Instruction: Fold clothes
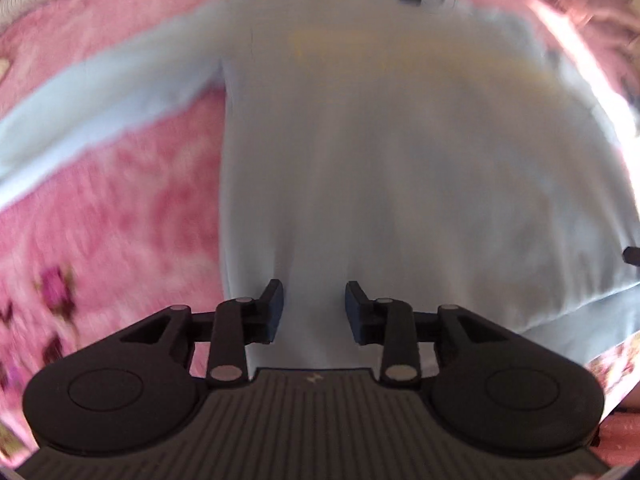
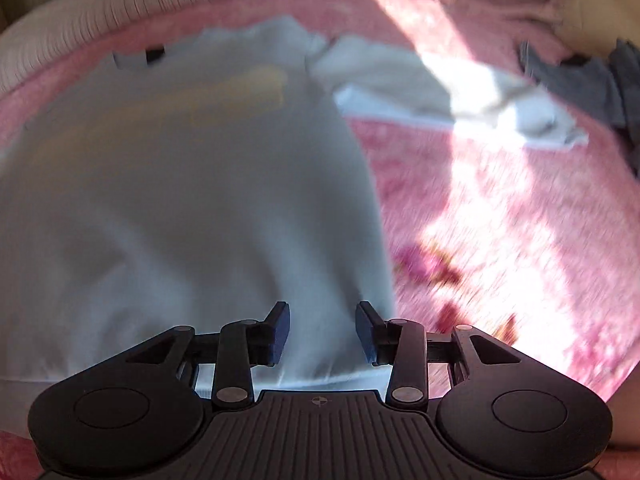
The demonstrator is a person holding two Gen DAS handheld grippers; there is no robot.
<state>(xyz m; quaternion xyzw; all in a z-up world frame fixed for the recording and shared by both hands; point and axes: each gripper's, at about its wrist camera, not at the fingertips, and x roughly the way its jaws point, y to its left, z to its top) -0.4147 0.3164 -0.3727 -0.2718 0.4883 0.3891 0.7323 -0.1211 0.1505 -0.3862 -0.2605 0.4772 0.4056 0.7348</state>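
A light blue long-sleeved sweatshirt (image 1: 380, 152) lies flat on a pink bed cover, collar away from me, with a faint yellow print on the chest. It also shows in the right wrist view (image 2: 180, 184). Its left sleeve (image 1: 92, 108) stretches out to the left; its right sleeve (image 2: 440, 92) lies out to the right. My left gripper (image 1: 314, 308) is open over the hem near the sweatshirt's left edge. My right gripper (image 2: 322, 330) is open over the hem near the right edge. Both views are motion-blurred.
The pink floral bed cover (image 2: 500, 220) surrounds the sweatshirt, with a bright sun patch on the right. A dark grey garment (image 2: 580, 80) lies at the far right. A ribbed white cushion or headboard (image 2: 120, 4) runs along the far edge.
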